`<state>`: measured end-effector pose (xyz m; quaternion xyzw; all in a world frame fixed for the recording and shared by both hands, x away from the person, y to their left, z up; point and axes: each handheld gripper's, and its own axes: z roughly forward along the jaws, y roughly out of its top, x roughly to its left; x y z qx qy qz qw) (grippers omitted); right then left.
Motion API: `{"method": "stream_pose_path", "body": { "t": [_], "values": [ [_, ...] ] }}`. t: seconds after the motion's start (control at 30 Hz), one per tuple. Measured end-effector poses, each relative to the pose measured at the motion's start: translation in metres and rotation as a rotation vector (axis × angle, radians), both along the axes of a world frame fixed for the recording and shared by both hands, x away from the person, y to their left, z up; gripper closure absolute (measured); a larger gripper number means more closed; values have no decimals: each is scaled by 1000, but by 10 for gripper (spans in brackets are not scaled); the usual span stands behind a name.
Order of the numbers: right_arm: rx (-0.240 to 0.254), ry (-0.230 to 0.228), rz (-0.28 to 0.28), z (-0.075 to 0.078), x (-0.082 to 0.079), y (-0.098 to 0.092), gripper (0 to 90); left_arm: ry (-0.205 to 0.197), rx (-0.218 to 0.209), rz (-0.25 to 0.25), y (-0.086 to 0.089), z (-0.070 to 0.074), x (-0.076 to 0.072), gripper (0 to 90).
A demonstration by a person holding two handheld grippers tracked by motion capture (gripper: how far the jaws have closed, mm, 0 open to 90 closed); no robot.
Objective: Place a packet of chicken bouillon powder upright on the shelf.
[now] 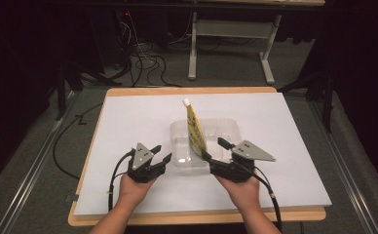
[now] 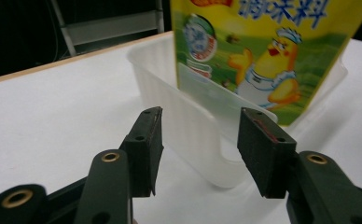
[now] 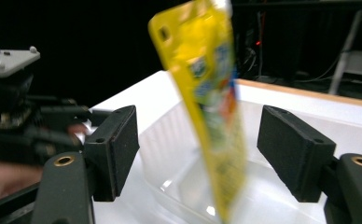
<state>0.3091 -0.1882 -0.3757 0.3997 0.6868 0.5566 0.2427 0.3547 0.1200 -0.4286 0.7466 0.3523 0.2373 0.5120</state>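
- Two grippers sit at the near edge of a clear plastic tray on the white sheet, and a yellow seasoning pouch stands on its lower edge inside the tray, leaning a little.
- The left gripper has its jaws partly apart with nothing between them; in the left gripper view they frame the tray's near corner without touching it.
- The right gripper stands wide open. In the right gripper view the pouch rises in the gap between the jaws, clear of both pads.
- To my eye the pouch has been set in the tray and let go, so the step in hand looks like the release.
- Next, both hands would need to draw back straight, without brushing the pouch, which looks ready to tip.
- Hard to tell: whether the pouch's foot rests against the tray wall, since the plastic blurs it.
- The pouch is smeared in the right gripper view, and its top is cut off in the left gripper view.
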Motion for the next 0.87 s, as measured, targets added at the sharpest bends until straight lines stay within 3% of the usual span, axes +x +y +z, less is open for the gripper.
{"method": "stream_pose_path", "body": {
  "t": [0.07,0.13,0.2,0.3,0.4,0.43,0.5,0.6,0.77,0.87],
  "values": [
    [-13,-14,-23,3,-6,-20,303,2,-29,25,14,5,3,484],
    [-62,-28,-66,3,-8,-44,311,27,-58,62,28,6,6,468],
    [-98,-32,-113,-2,-7,-72,309,31,-54,92,37,4,8,448],
    [-112,-28,-194,-15,-5,-115,309,74,-59,130,50,-2,6,425],
    [-55,-15,-266,-35,-12,-153,308,101,-51,139,57,-5,-1,410],
    [-39,9,-281,-43,-13,-164,299,101,-41,137,58,-5,-2,408],
    [-45,41,-294,-50,-14,-175,282,103,-25,139,58,-7,-4,404],
    [-16,54,-283,-54,-13,-181,237,118,-37,137,56,-9,-3,398],
    [-10,22,-245,-47,-10,-172,156,94,-8,117,51,-8,-5,362],
    [-22,13,-232,-45,-11,-168,141,74,-9,118,52,-5,-5,291]
  ]
}}
